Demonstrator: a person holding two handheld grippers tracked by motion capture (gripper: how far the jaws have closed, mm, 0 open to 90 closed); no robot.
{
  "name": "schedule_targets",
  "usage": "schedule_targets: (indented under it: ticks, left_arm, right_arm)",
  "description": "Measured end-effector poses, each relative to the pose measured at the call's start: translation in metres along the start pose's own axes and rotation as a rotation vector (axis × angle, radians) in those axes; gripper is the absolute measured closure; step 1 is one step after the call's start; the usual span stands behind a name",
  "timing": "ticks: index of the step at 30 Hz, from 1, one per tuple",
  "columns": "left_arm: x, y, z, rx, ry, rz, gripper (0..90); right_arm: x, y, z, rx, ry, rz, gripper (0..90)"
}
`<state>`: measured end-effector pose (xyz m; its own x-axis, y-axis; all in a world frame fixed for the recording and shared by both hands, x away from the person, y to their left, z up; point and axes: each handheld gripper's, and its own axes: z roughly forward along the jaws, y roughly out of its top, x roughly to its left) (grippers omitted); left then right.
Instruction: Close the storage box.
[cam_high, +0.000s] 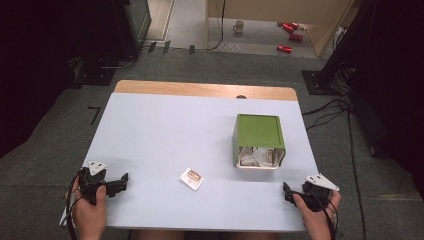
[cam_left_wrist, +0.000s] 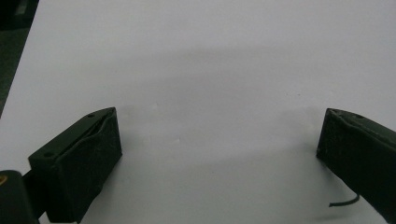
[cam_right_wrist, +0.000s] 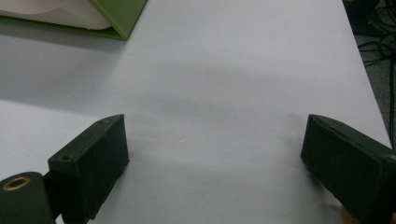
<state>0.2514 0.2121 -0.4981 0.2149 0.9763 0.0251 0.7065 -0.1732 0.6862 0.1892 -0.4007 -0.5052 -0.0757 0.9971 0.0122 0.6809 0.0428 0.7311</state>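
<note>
Both hands wait at the near edge of the bench (cam_high: 150, 120), left gripper (cam_high: 114, 186) and right gripper (cam_high: 290, 192) spread wide, nothing held. Between them a small packet (cam_high: 192, 179) lies just left of the green box (cam_high: 258, 140), whose open mouth, stuffed with packets, faces the person, handy for reaching in.

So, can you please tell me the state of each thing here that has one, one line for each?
Left claw: open, holds nothing, low at the table's near left corner.
Right claw: open, holds nothing, low at the near right corner.
Green box: lies on its side, open mouth toward the person, packets inside.
Small packet: lies flat on the table, apart from the box.
</note>
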Motion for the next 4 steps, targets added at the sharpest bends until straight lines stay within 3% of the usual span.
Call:
schedule_targets:
  ticks: [4]
  left_arm:
    - [-0.0001, 0.0, 0.0, -0.001, 0.001, 0.0, 0.0]
  right_arm:
    - [0.0, -0.0002, 0.0, -0.001, 0.0, 0.0, 7.1]
